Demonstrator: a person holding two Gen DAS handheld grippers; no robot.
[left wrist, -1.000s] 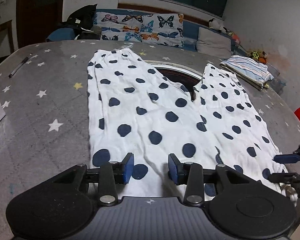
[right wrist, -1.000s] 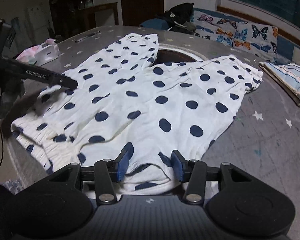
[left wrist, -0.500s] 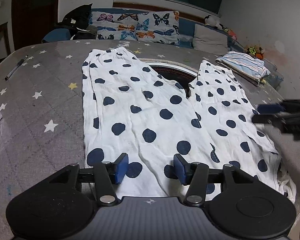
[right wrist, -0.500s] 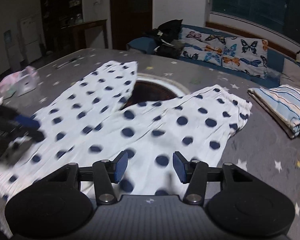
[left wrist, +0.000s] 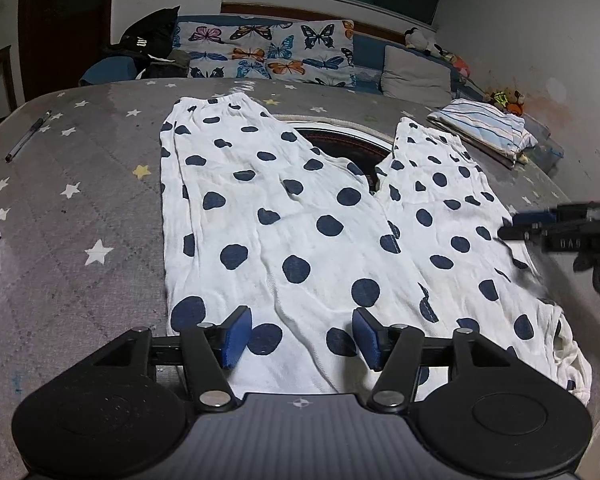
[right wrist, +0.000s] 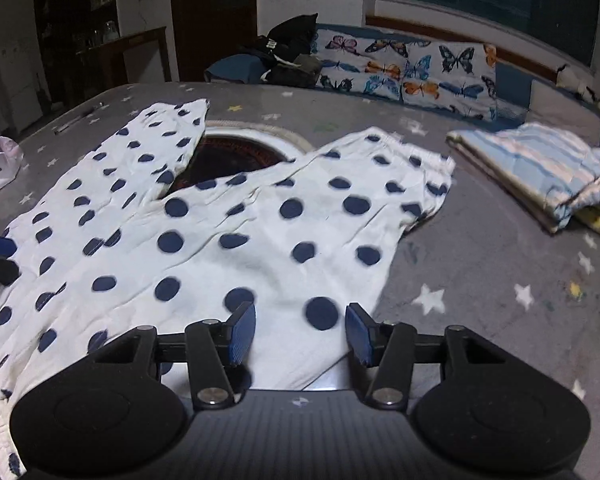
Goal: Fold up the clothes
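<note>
One polka-dot trousers (left wrist: 300, 232) – two legs | two grippers – left gripper (left wrist: 298, 338), right gripper (right wrist: 300, 332) agape

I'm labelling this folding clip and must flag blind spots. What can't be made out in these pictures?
- Polka-dot pants: waistband end hidden behind the left gripper body in the left view.
- Dark round recess between the legs: partly covered by fabric, too dark to identify.
- Right gripper: blurred and cut off by the left view's right edge.
- Folded striped cloth: motion-blurred in the right view.

Both the left gripper (left wrist: 300, 338) and right gripper (right wrist: 300, 334) are black, with blue ribbed fingertip pads (left wrist: 236, 336), silver screws and round housings.
</note>
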